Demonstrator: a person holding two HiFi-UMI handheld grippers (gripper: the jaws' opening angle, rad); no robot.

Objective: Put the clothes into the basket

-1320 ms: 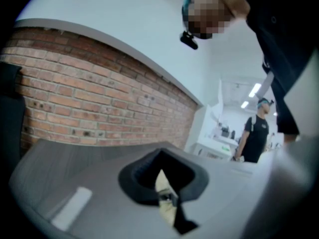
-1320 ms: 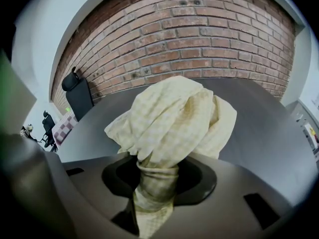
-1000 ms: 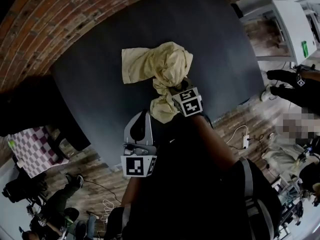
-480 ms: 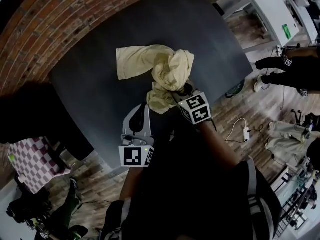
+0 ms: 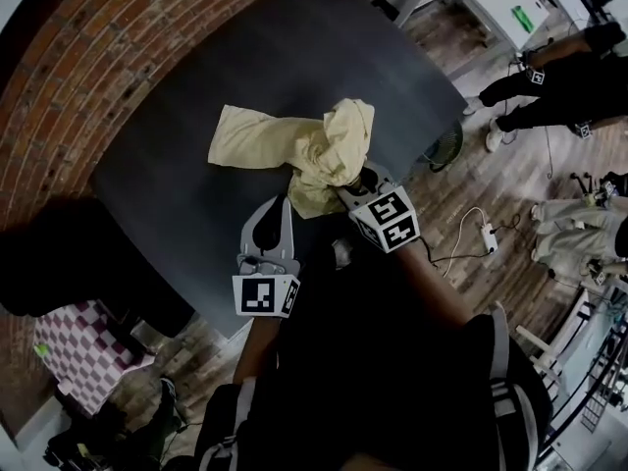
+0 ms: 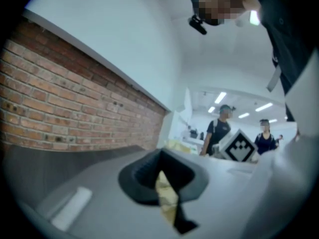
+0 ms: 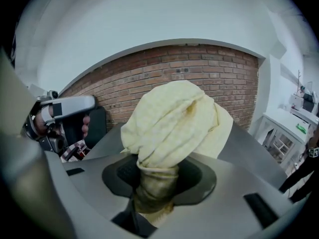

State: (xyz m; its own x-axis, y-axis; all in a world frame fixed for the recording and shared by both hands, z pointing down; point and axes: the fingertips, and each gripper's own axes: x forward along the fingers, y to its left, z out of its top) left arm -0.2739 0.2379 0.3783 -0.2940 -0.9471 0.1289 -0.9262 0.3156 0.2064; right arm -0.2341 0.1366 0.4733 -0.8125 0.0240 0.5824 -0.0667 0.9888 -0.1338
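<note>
A pale yellow cloth (image 5: 306,147) is bunched above the dark table (image 5: 177,96), and one end still trails on the tabletop at the left. My right gripper (image 5: 345,181) is shut on the bunch from the near right. In the right gripper view the cloth (image 7: 174,118) balloons out of that gripper (image 7: 154,183), pinched into a tight neck. My left gripper (image 5: 284,206) hangs just left of the cloth's lower fold with its fingers together. In the left gripper view only a thin sliver of yellow cloth (image 6: 167,195) shows in the slit of the left gripper (image 6: 164,183). No basket is in view.
A brick wall (image 5: 69,57) runs behind the table. A pink checked fabric (image 5: 74,346) lies on the floor at the lower left. A white cable and power strip (image 5: 479,238) lie on the wooden floor at the right. People stand at the right (image 5: 549,77), next to a white desk (image 5: 481,3).
My right gripper has risen with the cloth, pulling more of it off the table. The left gripper has shifted a little, staying beside the cloth.
</note>
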